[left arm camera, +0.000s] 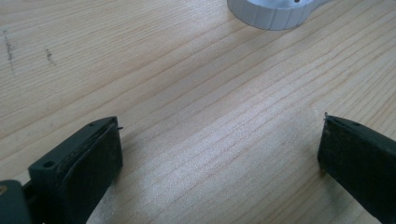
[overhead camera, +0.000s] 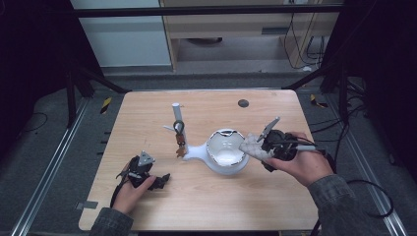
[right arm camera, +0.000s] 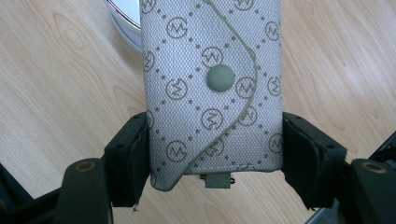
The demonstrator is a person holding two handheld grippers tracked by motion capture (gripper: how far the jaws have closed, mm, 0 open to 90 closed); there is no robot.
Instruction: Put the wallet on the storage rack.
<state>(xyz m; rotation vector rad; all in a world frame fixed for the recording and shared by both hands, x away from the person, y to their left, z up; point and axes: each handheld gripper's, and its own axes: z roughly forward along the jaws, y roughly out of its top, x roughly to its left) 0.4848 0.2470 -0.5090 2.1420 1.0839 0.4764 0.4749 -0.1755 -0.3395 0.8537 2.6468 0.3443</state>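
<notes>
While my right gripper pinches the monogrammed grey pouch between its jaws just above the white bowl, I should lower it slowly inside, then release. My left gripper rests spread on the surface.

The left gripper looks down along its two black jaws, which stand wide apart with nothing but bare wood between them; one rises from the bottom left corner of the view, the other from the bottom right. The light wooden table lies close under them. At the top edge of the view, well apart from the jaws, sits a white ribbed round base on the tabletop.
</notes>
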